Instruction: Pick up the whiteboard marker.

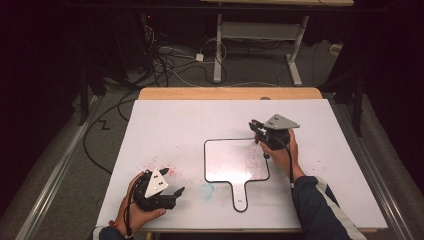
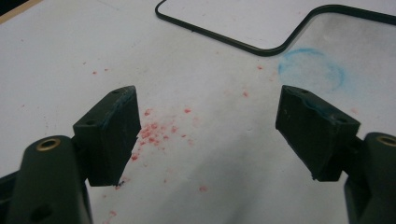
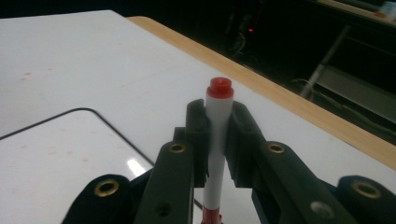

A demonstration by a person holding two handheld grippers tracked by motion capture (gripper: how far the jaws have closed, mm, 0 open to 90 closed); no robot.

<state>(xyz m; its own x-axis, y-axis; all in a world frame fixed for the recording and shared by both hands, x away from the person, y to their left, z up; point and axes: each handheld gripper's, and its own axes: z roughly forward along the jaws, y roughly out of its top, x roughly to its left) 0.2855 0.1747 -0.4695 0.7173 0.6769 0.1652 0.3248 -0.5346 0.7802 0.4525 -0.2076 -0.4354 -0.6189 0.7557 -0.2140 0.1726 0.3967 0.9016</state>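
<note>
A small white board (image 1: 225, 160) with a black rim and a handle lies in the middle of the white table top (image 1: 175, 125). Faint red scribbles (image 1: 252, 160) mark its right part. My right gripper (image 1: 257, 128) hovers over the board's far right corner, shut on a white marker (image 3: 217, 140) with a red end cap, which stands upright between the jaws (image 3: 218, 109). My left gripper (image 1: 171, 182) rests near the front left edge, held by a hand. Its jaws (image 2: 208, 116) stand wide open over red specks (image 2: 154, 130), with nothing between them.
A blue smudge (image 2: 313, 70) stains the table top beside the board's handle. The wooden table edge (image 1: 230, 93) shows at the far side. Beyond it are cables (image 1: 165, 65) on the floor and the white legs of another table (image 1: 218, 50).
</note>
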